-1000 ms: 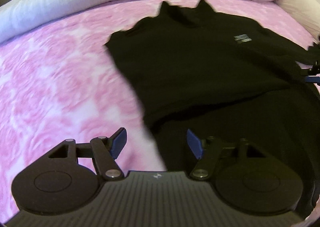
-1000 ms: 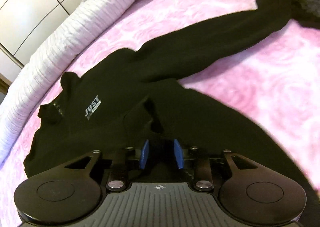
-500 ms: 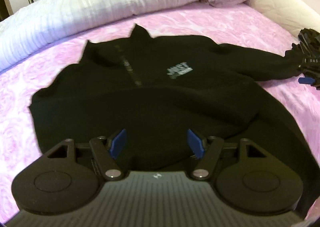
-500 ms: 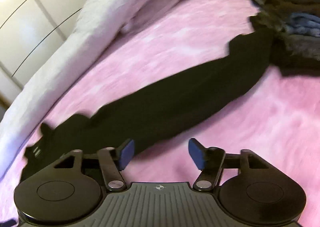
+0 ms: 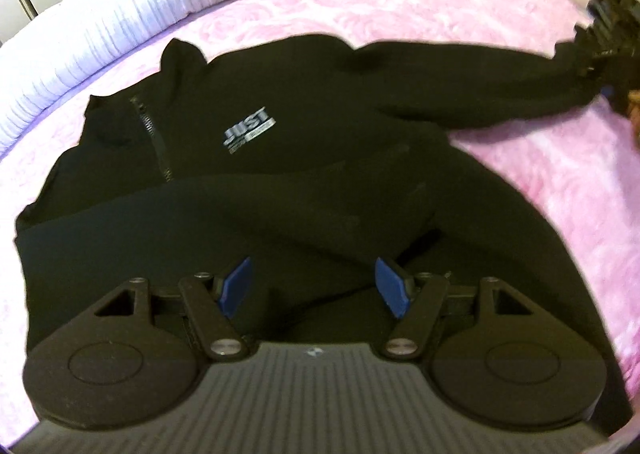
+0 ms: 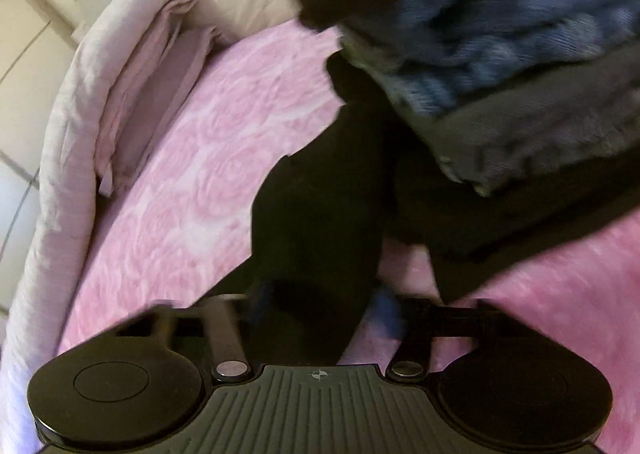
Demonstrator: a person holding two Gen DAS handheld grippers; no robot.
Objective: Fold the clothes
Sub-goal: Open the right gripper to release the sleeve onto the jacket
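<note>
Black sweatshirt [image 5: 280, 158] spread under the wide-open left gripper [image 5: 316, 286]; its sleeve [image 6: 316, 254] is straddled by the blurred right gripper [image 6: 324, 310], grip undeterminable.

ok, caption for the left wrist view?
Open left claw over a black zip sweatshirt spread on a pink bedspread.

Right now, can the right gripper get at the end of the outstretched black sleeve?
Probably yes. The right gripper already has the sleeve running between its jaws, nothing over it. The pile of folded clothes crowds in just beyond the cuff. The blur hides whether the jaws have closed.
</note>
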